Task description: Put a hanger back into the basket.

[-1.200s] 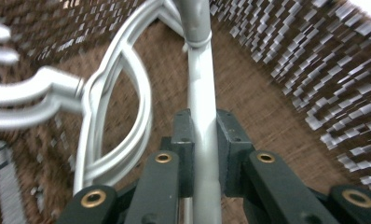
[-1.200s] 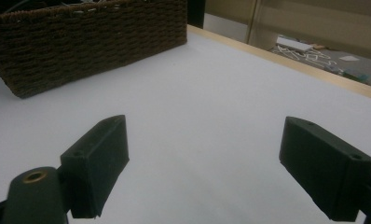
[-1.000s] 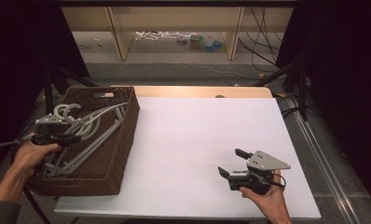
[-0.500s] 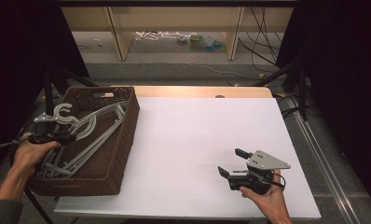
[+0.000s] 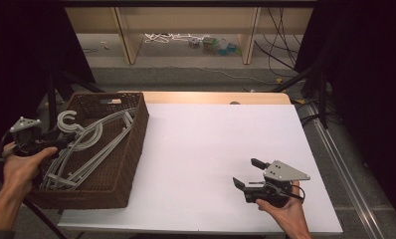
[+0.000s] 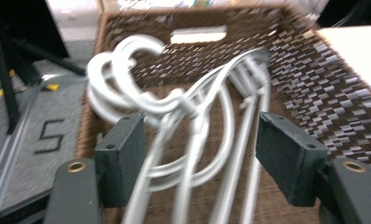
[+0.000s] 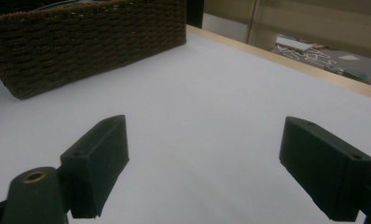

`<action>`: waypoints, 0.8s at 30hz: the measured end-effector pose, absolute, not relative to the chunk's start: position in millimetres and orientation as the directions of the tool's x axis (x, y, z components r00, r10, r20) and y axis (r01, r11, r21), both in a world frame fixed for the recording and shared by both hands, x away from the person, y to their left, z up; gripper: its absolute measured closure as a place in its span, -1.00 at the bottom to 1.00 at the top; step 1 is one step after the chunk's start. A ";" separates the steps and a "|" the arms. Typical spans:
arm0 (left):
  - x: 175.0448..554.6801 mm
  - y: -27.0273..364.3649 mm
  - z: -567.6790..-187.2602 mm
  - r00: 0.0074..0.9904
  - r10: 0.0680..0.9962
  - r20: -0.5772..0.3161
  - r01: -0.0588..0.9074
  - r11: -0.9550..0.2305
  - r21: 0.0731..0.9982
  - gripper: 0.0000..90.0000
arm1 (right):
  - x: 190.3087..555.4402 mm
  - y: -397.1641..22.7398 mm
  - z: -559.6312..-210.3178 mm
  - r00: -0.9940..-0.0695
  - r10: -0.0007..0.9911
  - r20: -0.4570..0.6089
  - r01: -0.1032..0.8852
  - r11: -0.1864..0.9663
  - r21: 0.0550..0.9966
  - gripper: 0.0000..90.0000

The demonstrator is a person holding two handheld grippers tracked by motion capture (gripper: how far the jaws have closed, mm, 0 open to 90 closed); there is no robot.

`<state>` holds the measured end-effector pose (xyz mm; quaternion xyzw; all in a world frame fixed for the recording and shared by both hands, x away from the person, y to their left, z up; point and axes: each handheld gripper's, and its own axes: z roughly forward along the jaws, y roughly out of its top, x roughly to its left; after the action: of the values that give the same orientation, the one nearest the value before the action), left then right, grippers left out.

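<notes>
Grey hangers [image 5: 89, 144] in the wicker basket [image 5: 131, 149] at the desk's left edge now sit between my left claw [image 6: 200, 161], which has crept closer, spread wide. My right claw [image 5: 251, 173] stays released near the front edge, so I judge a grab is coming.

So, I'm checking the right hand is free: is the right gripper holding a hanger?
No, in the right gripper view the right gripper stands open with nothing between its jaws, just bare white table.
</notes>
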<state>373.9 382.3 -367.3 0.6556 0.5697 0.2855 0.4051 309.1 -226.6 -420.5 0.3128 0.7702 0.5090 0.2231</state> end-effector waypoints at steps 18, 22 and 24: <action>336.0 292.9 -344.2 0.391 0.910 -0.137 0.319 0.006 0.948 -0.61 | 308.5 -225.1 -421.1 -0.704 0.709 -0.029 0.252 0.288 0.924 -0.64; 332.4 277.7 -343.5 0.424 0.894 -0.141 0.307 0.005 0.952 -0.61 | 307.9 -224.4 -420.8 -0.705 0.709 -0.015 0.263 0.281 0.923 -0.64; 330.9 271.0 -343.3 0.438 0.889 -0.135 0.310 -0.009 0.951 -0.61 | 307.3 -224.4 -421.1 -0.705 0.709 -0.011 0.270 0.283 0.921 -0.64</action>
<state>330.9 271.0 -343.3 0.6569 0.4564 0.2699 0.5360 307.3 -224.4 -421.1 0.3172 0.7711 0.5080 0.2161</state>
